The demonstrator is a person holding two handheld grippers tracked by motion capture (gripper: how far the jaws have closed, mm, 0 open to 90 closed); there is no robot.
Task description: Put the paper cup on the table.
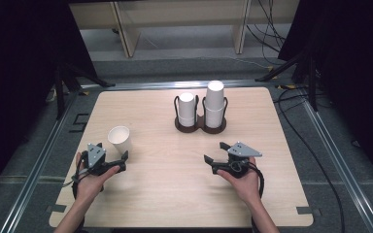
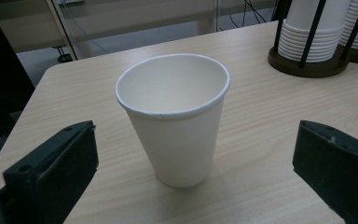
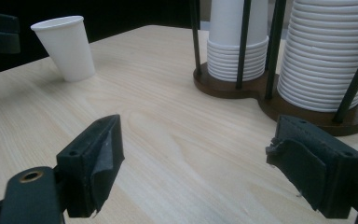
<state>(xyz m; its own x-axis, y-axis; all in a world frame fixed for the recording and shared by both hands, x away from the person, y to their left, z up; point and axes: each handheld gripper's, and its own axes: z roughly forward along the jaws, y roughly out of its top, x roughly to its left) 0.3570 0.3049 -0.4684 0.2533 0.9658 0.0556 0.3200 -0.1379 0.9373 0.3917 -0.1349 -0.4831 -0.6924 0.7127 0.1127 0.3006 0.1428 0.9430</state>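
Note:
A white paper cup (image 1: 119,139) stands upright and empty on the left part of the wooden table (image 1: 165,184). My left gripper (image 1: 122,162) sits just behind it, open; in the left gripper view the cup (image 2: 175,126) stands a little ahead of the wide-spread jaws, and neither pad touches it. My right gripper (image 1: 216,152) rests open near the table's middle right with nothing between its jaws. In the right gripper view it (image 3: 200,135) faces the cup holder (image 3: 279,105), and the lone cup (image 3: 67,46) stands far off at the upper left.
A dark wooden double cup holder (image 1: 200,127) with black rods stands at the back centre of the table. It holds a shorter stack of cups (image 1: 187,109) and a taller stack (image 1: 214,104). Cables and black stands lie on the floor around the table.

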